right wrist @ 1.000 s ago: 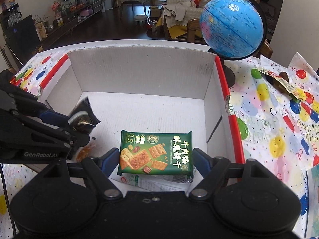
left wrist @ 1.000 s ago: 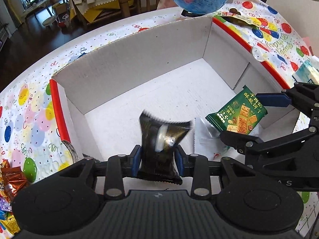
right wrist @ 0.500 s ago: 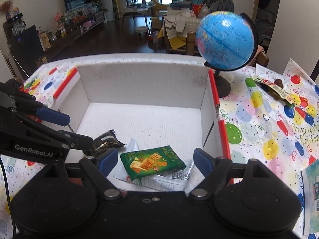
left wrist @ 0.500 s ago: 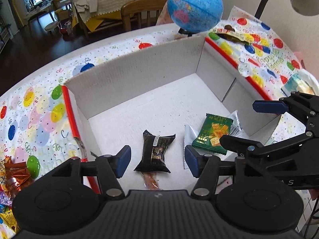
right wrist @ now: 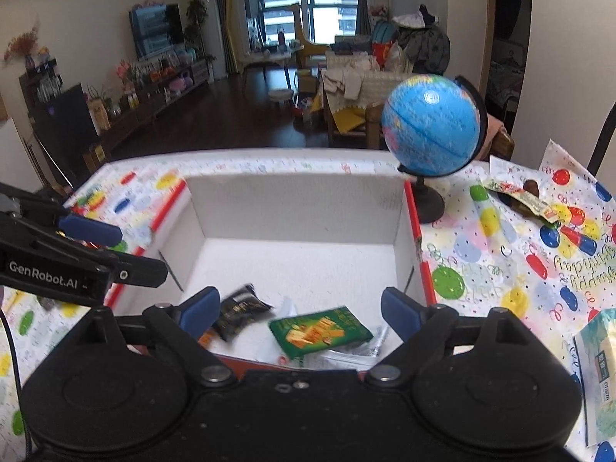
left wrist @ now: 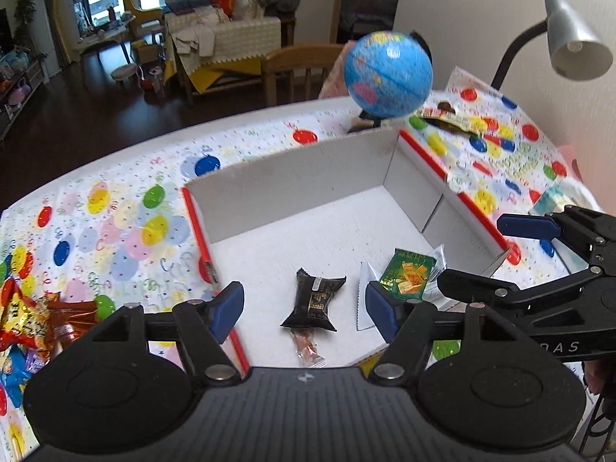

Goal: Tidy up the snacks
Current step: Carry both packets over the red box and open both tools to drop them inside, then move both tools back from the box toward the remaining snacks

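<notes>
A white cardboard box point(left wrist: 292, 177) point(right wrist: 292, 200) with red edges stands on the balloon-print table. On its floor lie a black snack packet point(left wrist: 313, 300) point(right wrist: 240, 310), a green cracker packet point(left wrist: 408, 275) point(right wrist: 319, 331) and a clear wrapper point(left wrist: 362, 300). My left gripper point(left wrist: 304, 308) hovers above the box's near edge, jaws opening, nothing between the pads. My right gripper point(right wrist: 300, 310) is above the green packet, jaws opening and empty. Each gripper shows in the other's view: the right gripper point(left wrist: 512, 254) and the left gripper point(right wrist: 115, 250).
A blue globe point(left wrist: 387, 75) point(right wrist: 431, 125) stands behind the box's far right corner. Loose snack packets point(left wrist: 23, 319) lie on the table at left. A wrapper point(right wrist: 519, 200) lies at the far right, a packet point(right wrist: 596, 377) near right, a desk lamp point(left wrist: 577, 42) behind.
Both grippers let go of their packets, opened wider and rose away. The black packet and the green packet now lie on the box floor.
</notes>
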The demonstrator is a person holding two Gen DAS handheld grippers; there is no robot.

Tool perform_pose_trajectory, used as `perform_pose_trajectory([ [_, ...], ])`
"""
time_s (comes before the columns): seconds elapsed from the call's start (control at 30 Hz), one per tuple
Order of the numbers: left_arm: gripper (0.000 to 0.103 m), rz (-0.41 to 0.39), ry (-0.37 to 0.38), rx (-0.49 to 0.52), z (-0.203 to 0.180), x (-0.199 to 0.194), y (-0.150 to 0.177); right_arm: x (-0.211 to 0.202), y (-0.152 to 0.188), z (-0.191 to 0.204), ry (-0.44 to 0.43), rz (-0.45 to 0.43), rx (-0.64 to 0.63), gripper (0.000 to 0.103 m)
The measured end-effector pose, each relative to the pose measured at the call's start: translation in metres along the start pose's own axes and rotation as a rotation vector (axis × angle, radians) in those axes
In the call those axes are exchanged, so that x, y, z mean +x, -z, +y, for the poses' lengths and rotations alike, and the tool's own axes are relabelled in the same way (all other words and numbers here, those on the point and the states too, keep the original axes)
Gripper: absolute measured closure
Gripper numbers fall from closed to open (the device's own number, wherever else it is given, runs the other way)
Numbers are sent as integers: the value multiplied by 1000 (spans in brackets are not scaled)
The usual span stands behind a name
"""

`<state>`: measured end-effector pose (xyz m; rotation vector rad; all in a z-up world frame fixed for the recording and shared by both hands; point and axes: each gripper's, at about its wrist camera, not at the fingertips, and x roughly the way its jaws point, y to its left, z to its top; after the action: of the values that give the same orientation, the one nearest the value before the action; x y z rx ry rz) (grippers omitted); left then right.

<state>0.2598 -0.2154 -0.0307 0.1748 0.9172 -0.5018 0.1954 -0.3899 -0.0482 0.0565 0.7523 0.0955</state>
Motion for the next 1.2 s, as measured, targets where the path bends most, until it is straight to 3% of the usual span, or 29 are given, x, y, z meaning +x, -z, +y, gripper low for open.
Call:
perform_pose_trajectory([
  [0.17, 28, -55, 8, -18, 9, -26, 6, -18, -2, 14, -15, -70, 8, 4],
  [0.53, 20, -122, 10, -51, 43, -71, 29, -43, -1, 60, -51, -181, 30, 0],
  [1.2, 20, -182, -5, -138, 159, -133, 105, -32, 3, 189, -128, -185, 46, 0],
])
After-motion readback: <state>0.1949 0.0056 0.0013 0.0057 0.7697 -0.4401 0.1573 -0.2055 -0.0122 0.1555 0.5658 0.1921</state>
